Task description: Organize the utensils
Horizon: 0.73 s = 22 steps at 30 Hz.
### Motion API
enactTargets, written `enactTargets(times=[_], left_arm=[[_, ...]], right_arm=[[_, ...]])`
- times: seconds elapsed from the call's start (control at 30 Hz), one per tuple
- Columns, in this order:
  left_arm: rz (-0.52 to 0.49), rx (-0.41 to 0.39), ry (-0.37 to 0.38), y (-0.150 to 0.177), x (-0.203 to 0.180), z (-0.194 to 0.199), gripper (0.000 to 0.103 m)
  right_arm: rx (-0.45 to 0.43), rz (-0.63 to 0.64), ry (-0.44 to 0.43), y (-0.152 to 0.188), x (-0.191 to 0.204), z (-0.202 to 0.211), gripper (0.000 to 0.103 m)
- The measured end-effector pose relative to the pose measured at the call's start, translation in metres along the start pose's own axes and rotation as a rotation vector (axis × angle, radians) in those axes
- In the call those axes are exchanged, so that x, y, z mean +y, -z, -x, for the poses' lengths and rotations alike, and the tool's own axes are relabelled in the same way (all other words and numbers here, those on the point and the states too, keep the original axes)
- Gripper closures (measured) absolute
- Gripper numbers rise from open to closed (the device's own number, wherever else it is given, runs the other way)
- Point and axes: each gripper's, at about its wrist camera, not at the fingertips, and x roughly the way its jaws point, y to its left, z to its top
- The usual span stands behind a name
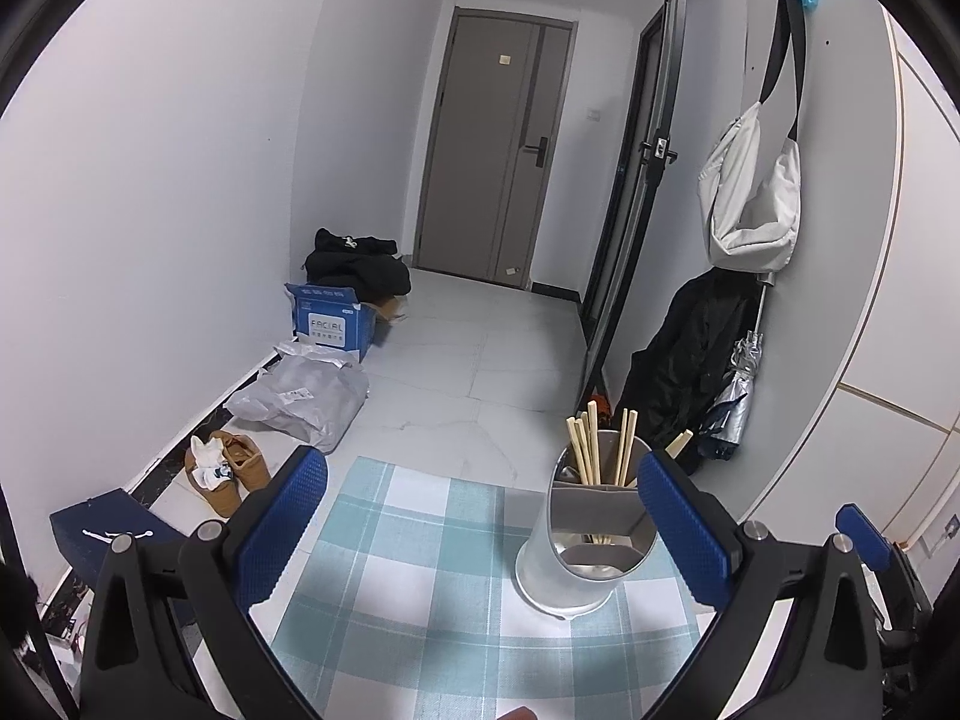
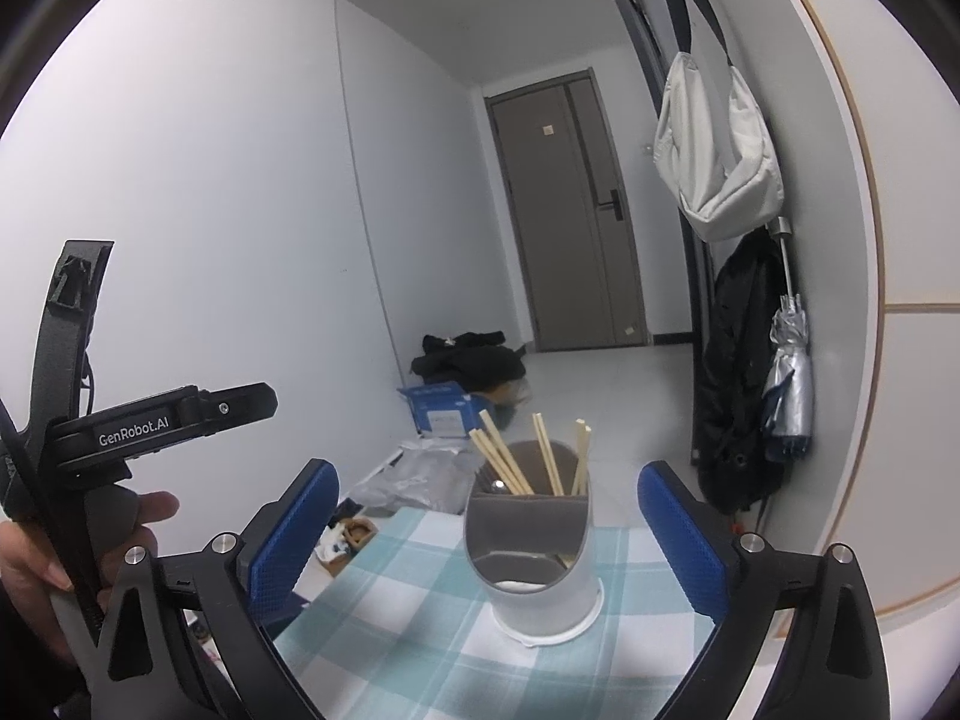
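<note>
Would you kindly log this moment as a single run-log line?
left gripper: open, empty | right gripper: open, empty | chopsticks: upright in utensil holder | holder: on checked cloth

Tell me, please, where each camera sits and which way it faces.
Left wrist: on the left gripper, open, facing over the checked cloth to the door; only its own fingers show.
Right wrist: on the right gripper, open, facing likewise; a hand shows at left.
Shared: utensil holder, chopsticks, door, white bag.
</note>
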Motion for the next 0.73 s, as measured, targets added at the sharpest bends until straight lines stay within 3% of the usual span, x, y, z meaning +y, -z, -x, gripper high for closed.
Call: enactTargets(times=[0.73], left_arm=[[0.000,0.001,0.003,0.0060,-0.0012,-0.0006,0.001]], right_arm=[[0.006,-0.009,0.012,0.0036,-0.0058,0.0014,0.000]])
